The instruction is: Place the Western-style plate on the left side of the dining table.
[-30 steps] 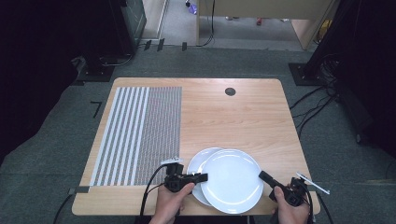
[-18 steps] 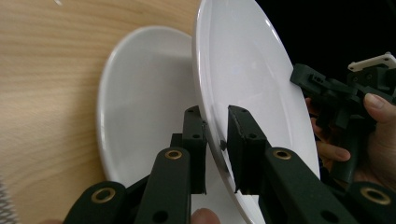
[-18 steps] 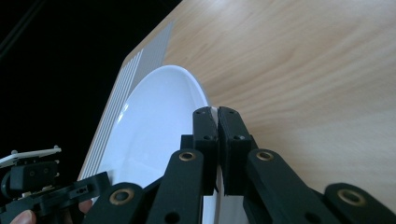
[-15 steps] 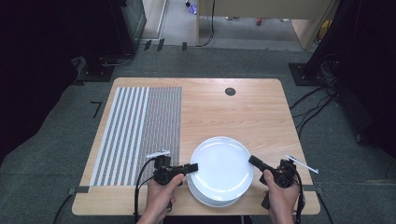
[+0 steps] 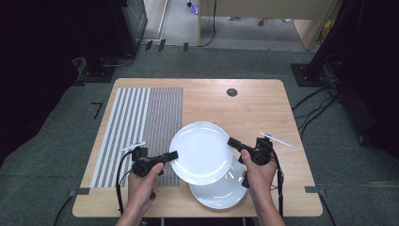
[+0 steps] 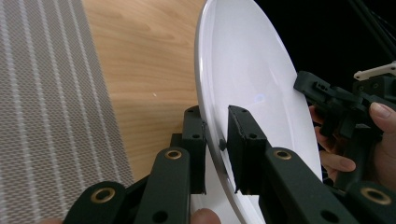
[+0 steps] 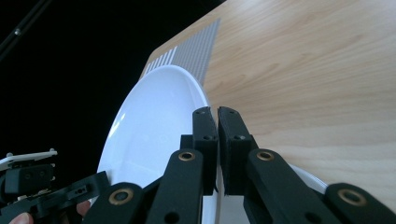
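Two grippers hold one white plate.
The top plate (image 5: 201, 151) tilts above the lower plate (image 5: 221, 190); left gripper (image 5: 173, 154) and right gripper (image 5: 233, 142) pinch opposite rims tight.

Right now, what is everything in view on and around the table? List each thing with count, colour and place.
upper plate: 1, white, lifted over the table's near middle, clamped at both edges
lower plate: 1, white, flat on the table near the front edge, partly under the upper plate
placemat: 1, grey with white stripes, on the table's left half
table: 1, light wood, centre of view
cable hole: 1, dark, near the table's far edge
floor: grey carpet, around the table
left tongs: 1, black, shut on the upper plate's left rim
right tongs: 1, black, shut on its right rim
hands: 2, at the near edge
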`<state>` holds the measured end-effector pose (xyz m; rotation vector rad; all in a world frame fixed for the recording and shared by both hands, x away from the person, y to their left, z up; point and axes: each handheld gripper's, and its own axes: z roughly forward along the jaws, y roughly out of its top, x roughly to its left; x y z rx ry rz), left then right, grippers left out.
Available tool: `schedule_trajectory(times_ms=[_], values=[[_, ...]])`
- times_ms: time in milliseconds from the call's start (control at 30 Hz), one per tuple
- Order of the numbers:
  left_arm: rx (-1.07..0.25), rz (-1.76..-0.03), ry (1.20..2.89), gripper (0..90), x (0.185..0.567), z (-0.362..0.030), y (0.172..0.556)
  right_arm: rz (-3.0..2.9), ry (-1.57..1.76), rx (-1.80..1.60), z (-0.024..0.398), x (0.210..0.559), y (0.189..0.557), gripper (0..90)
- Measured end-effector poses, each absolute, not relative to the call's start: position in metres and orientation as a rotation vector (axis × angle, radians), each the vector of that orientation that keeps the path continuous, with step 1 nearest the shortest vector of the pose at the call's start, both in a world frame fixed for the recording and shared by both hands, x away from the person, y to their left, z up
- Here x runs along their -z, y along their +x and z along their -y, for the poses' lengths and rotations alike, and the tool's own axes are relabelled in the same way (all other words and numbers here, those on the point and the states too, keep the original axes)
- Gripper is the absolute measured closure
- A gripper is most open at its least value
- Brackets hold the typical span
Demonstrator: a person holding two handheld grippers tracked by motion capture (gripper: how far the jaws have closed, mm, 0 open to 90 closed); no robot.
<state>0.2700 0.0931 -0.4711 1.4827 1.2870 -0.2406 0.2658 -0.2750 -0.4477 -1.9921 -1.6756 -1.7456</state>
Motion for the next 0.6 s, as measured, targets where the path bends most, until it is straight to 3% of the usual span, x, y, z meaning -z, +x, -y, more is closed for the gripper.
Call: schedule_trajectory(times_ms=[600], values=[[0.152, -1.353, 1.407, 78.7, 0.460, -0.143, 0.282, 1.744, -1.898, 1.725, 0.223, 0.437, 0.312, 87.1]])
